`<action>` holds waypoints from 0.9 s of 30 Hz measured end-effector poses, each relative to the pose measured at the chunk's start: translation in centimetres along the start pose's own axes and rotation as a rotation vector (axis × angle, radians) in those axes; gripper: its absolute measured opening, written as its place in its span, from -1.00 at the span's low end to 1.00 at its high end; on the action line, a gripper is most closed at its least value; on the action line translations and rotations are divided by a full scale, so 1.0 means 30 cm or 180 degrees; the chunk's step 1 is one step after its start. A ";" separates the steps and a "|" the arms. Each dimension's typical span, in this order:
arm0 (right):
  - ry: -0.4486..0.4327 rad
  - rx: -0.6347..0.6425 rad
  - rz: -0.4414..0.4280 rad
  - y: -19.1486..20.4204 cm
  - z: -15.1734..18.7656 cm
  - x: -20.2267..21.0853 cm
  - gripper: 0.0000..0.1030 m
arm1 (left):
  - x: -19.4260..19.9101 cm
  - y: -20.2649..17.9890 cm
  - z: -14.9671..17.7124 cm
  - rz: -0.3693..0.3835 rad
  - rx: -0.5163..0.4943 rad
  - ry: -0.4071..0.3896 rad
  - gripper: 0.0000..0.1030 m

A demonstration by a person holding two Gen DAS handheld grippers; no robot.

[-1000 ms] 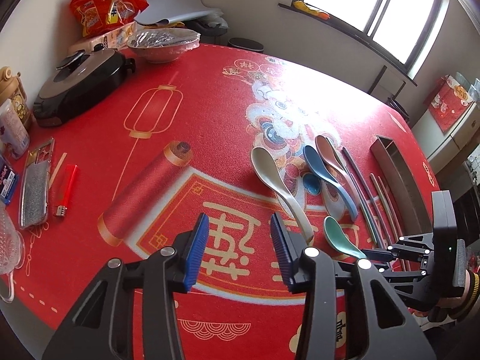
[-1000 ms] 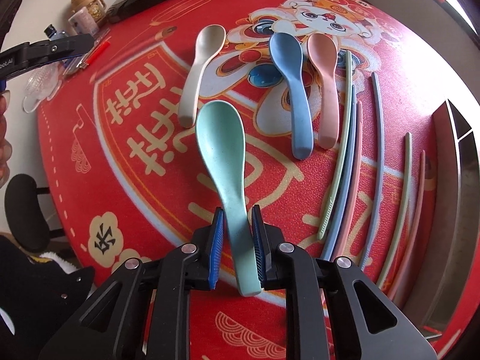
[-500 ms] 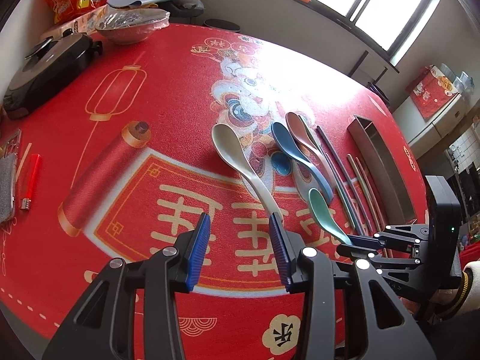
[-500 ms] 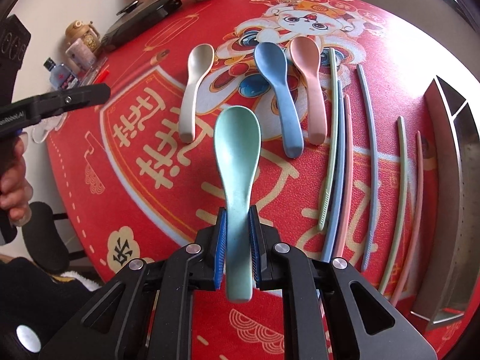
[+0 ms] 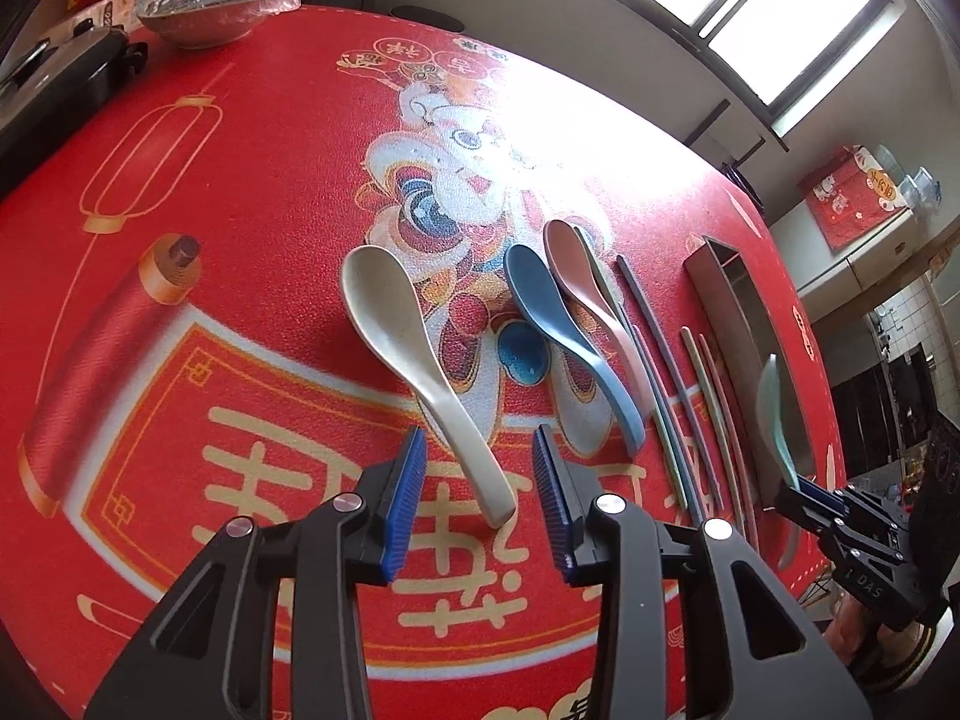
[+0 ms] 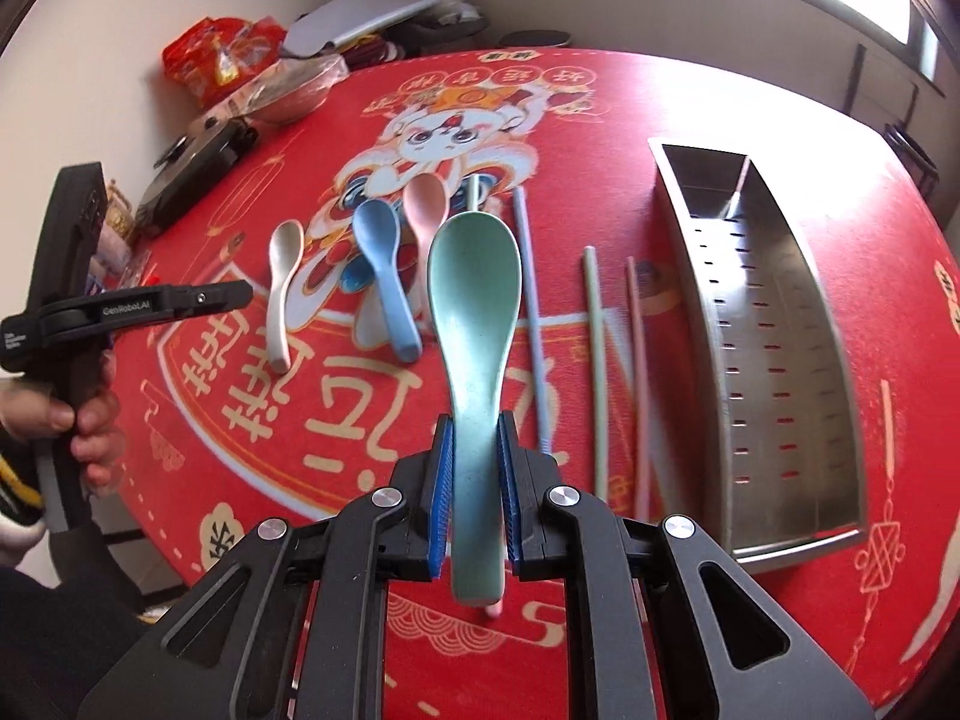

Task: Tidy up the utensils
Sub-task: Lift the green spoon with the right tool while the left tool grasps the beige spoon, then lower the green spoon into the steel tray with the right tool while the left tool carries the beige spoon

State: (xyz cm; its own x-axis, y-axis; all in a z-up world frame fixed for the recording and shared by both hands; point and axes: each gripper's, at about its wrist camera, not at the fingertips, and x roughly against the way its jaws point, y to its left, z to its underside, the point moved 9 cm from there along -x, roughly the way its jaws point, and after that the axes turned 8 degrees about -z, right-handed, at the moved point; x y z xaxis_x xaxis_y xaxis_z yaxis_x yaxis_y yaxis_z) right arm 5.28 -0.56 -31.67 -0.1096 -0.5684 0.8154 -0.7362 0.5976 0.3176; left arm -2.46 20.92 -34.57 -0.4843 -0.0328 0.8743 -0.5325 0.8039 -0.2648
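Note:
My right gripper (image 6: 474, 426) is shut on the handle of a green spoon (image 6: 474, 288), held in the air above the red cloth, left of the steel utensil holder (image 6: 774, 324). In the left wrist view that green spoon (image 5: 771, 408) hangs in front of the holder (image 5: 729, 294). My left gripper (image 5: 478, 441) is low over the cloth with its jaws closing. The handle end of the white spoon (image 5: 390, 312) lies between the pads, which do not press it. A blue spoon (image 5: 540, 288) and a pink spoon (image 5: 570, 258) lie to its right.
Several coloured chopsticks (image 5: 660, 348) lie between the spoons and the holder. At the table's far left stand a film-covered bowl (image 5: 216, 6), a black appliance (image 5: 54, 84) and snack bags (image 6: 222, 54). A person's hand (image 6: 90, 420) grips the left tool.
The right gripper lifted the green spoon off the cloth and swung toward the steel holder. The left gripper came down and forward around the white spoon's handle, its jaws narrowing.

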 end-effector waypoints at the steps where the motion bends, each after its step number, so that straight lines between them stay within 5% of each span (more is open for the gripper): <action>1: -0.0032 -0.0041 0.0022 -0.017 0.001 0.017 -0.72 | -0.017 0.002 -0.005 0.0005 0.0064 0.0025 -0.38; 12: -0.0124 -0.0256 0.0128 -0.148 0.029 0.099 -0.72 | -0.119 0.042 0.009 -0.0063 0.0528 0.0189 -0.50; 15: -0.0115 -0.0249 0.0103 -0.162 0.019 0.098 -0.72 | -0.119 0.038 0.006 -0.0083 0.0554 0.0166 -0.52; 19: -0.0097 -0.0201 0.0057 -0.176 0.002 0.095 -0.72 | -0.127 0.025 0.017 -0.0126 0.0545 0.0189 -0.86; 27: -0.0104 -0.0107 -0.0063 -0.207 -0.062 0.098 -0.72 | -0.107 -0.031 0.046 -0.0119 0.0547 0.0144 -0.88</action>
State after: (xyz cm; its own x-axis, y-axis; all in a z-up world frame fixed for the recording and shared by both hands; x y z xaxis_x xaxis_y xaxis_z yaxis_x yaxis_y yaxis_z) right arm 10.76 -4.89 -30.33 -0.1174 -0.5983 0.7926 -0.7156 0.6044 0.3502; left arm -1.38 19.46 -37.68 -0.4323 -0.0309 0.9012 -0.6622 0.6892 -0.2940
